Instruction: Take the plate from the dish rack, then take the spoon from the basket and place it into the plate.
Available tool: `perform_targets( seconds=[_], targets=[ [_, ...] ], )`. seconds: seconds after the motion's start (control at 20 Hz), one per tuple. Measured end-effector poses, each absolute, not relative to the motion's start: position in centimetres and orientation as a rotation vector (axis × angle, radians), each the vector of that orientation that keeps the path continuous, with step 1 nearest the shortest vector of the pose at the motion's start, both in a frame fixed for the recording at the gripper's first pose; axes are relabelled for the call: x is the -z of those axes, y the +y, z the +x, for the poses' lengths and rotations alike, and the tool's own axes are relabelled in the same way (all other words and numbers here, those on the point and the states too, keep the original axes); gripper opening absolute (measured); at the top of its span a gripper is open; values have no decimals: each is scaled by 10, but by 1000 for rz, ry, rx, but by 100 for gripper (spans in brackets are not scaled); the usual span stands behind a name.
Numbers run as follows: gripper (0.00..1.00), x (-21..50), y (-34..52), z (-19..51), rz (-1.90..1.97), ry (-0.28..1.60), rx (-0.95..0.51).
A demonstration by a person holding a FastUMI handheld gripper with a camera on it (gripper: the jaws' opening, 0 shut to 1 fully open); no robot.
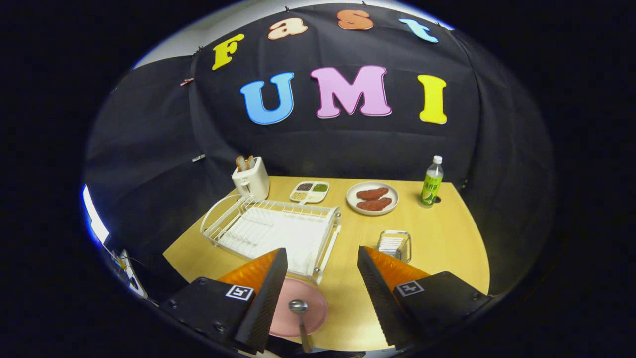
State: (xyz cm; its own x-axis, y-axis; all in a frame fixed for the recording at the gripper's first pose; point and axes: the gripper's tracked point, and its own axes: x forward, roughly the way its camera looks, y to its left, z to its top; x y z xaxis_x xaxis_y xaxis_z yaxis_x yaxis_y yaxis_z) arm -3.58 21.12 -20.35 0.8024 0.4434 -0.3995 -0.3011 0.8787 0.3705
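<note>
Task looks about done: plate [303, 311] on the bench [447, 238] just before the rack [271, 231], spoon [299, 313] lying in it between the fingers [322, 298], which stand apart, gripping nothing; basket [394, 244] beyond.

Pink plate [310, 311]: side toward dish rack [271, 231] covered by left finger of gripper [322, 293]; near edge cut off. Spoon [300, 315]: bowl on plate, handle runs out of sight below. Gripper fingers spread wide, pressing nothing. Basket [395, 243] beside dish rack: contents too small to tell. Compartment tray [309, 192] behind rack: fillings unclear. Table [447, 238]: near corners hidden behind gripper.
</note>
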Motion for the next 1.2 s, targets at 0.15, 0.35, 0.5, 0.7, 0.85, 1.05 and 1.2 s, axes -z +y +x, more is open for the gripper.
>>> perform_targets(
  seconds=[0.15,0.35,0.5,0.7,0.85,1.05,1.2],
  targets=[
    [88,185,177,-27,235,430,-382],
    [89,163,149,-20,231,371,-380],
    [89,144,132,-12,239,324,-368],
    [91,108,111,0,265,235,-349],
    [91,85,94,7,288,174,-339],
    [91,76,72,11,295,139,-325],
    [91,77,62,13,279,131,-317]
  ],
)
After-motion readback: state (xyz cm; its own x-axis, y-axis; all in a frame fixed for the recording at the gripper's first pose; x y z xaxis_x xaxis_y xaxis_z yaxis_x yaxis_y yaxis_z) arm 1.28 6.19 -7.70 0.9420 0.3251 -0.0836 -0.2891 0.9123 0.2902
